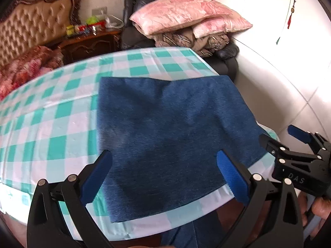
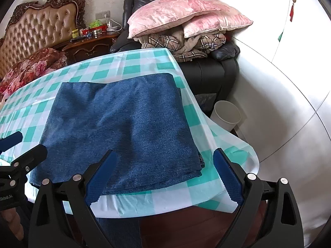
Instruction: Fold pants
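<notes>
Beyond folded pants (image 2: pixel 122 130) — armchair (image 2: pixel 209 70), pillows (image 2: pixel 182 14), white bin (image 2: pixel 227 114).

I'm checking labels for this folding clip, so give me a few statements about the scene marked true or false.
1. The blue pants lie folded on a green-and-white checked tablecloth. True.
2. The right gripper is clamped on the pants. False: its jaws stand open and hold nothing.
3. The left gripper is open. True.
4. Pink pillows are stacked on the dark armchair behind the table. True.
5. A white bin stands on the tablecloth beside the pants. False: it stands on the floor, past the table's right edge.
6. The pants hang mostly over the table's edge. False: they lie flat on top.
</notes>
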The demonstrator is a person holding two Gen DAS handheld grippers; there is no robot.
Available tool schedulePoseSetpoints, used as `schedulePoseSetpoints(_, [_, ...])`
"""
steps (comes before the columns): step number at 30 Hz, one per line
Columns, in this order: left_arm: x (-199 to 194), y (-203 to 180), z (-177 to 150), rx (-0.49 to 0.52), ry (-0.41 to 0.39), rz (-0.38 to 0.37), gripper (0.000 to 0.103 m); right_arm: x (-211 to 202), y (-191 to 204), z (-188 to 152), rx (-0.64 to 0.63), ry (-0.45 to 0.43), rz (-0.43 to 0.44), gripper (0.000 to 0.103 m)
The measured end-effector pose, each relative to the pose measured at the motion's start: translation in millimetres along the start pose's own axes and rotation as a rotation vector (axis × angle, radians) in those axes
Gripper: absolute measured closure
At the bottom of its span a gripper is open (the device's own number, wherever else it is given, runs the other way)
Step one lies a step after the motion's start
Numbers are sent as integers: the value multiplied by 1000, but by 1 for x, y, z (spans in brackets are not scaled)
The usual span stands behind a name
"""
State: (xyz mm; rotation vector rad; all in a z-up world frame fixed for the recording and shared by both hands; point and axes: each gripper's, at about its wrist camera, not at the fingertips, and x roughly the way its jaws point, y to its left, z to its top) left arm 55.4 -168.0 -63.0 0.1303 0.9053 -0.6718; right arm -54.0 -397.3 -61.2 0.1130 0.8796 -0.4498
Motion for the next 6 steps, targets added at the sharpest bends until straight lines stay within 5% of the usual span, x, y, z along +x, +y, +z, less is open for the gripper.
schedulePoseSetpoints(3, [-15,27,-2,-36,-43,-1,2,3,-2,2,33,-13,2,11])
schedulePoseSetpoints(6, [-54,109,-22,-164,-126,141,2,11,-8,6,93,-24,4,10])
